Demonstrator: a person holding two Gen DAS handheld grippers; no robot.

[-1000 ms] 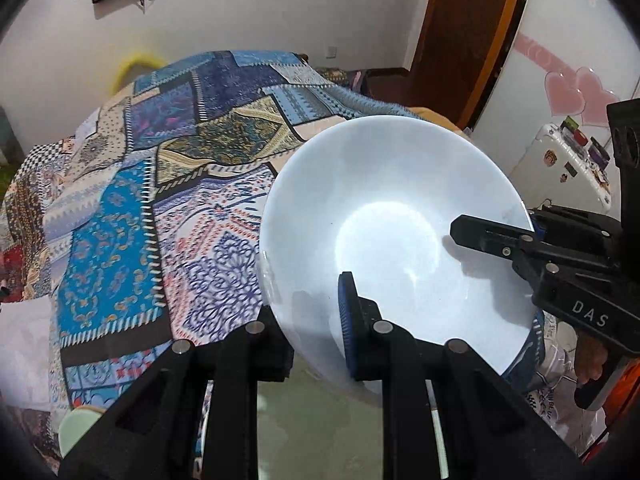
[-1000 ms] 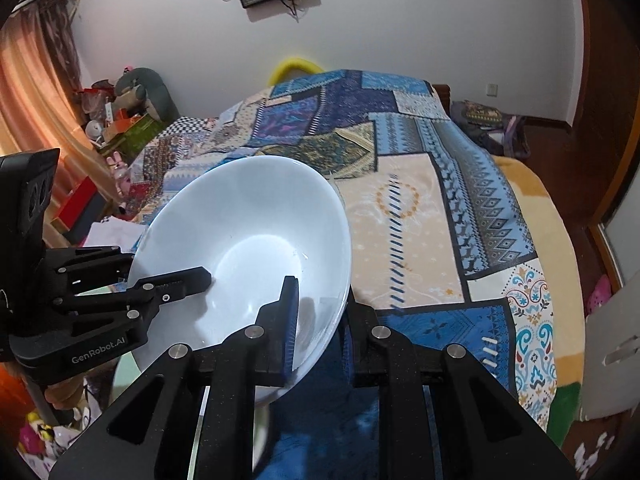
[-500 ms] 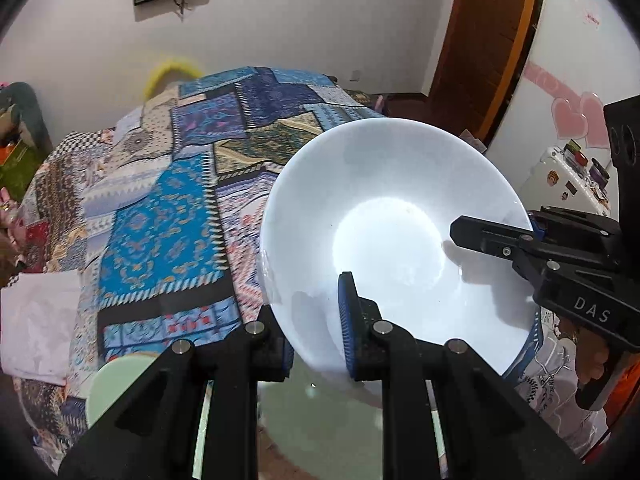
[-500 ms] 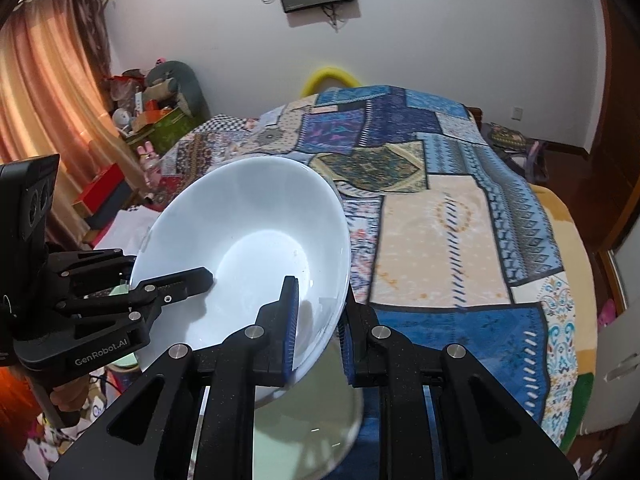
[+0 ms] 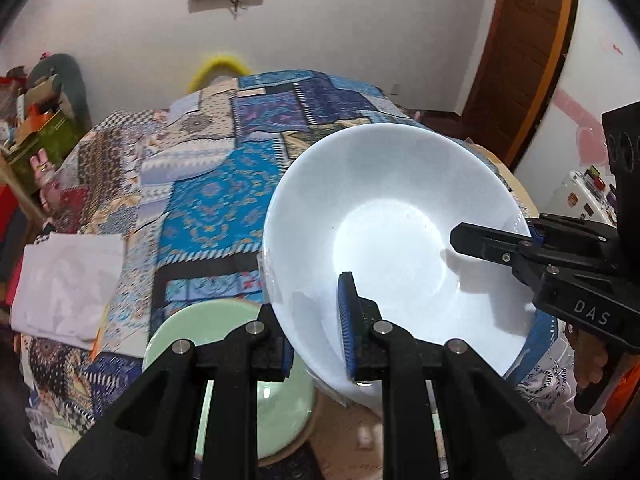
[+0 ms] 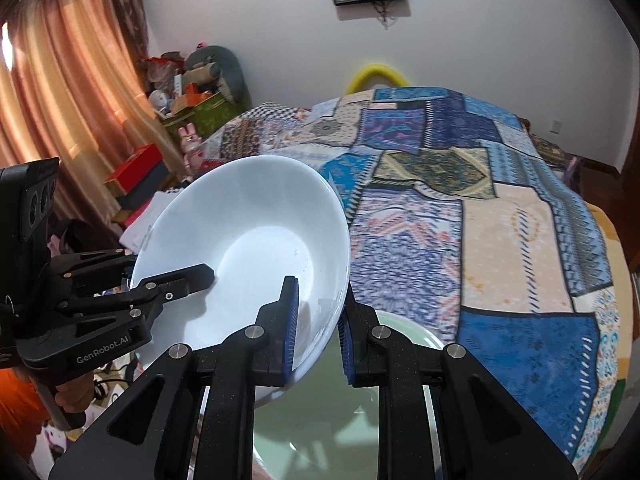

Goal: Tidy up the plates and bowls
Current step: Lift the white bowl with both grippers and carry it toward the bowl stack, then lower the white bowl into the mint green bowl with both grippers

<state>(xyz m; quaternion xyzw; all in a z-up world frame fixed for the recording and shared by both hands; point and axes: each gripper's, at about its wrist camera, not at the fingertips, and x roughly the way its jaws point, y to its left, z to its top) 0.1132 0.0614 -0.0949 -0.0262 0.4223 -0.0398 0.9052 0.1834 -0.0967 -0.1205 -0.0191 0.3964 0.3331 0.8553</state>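
A large white bowl (image 5: 392, 240) hangs tilted in the air, held by both grippers at opposite sides of its rim. My left gripper (image 5: 316, 328) is shut on the near rim, one blue pad inside the bowl and one outside. My right gripper (image 6: 318, 312) is shut on the other side of the white bowl (image 6: 248, 248) in the same way. Each gripper shows in the other's view: the right gripper (image 5: 532, 236) and the left gripper (image 6: 168, 280). Below the bowl lies a pale green plate (image 5: 192, 332), also seen from the right wrist (image 6: 404, 336).
Beyond the bowl stretches a bed with a patchwork quilt (image 6: 500, 220). A white folded cloth (image 5: 64, 280) lies on its left edge. Boxes and toys (image 6: 188, 104) pile up by the curtain (image 6: 72, 92). A wooden door (image 5: 520, 48) and a white appliance (image 5: 580, 196) stand to the right.
Both grippers carried the bowl sideways along the bed, still gripping it. The pale green plate has come into view beneath the bowl, and the cluttered corner and curtain now show.
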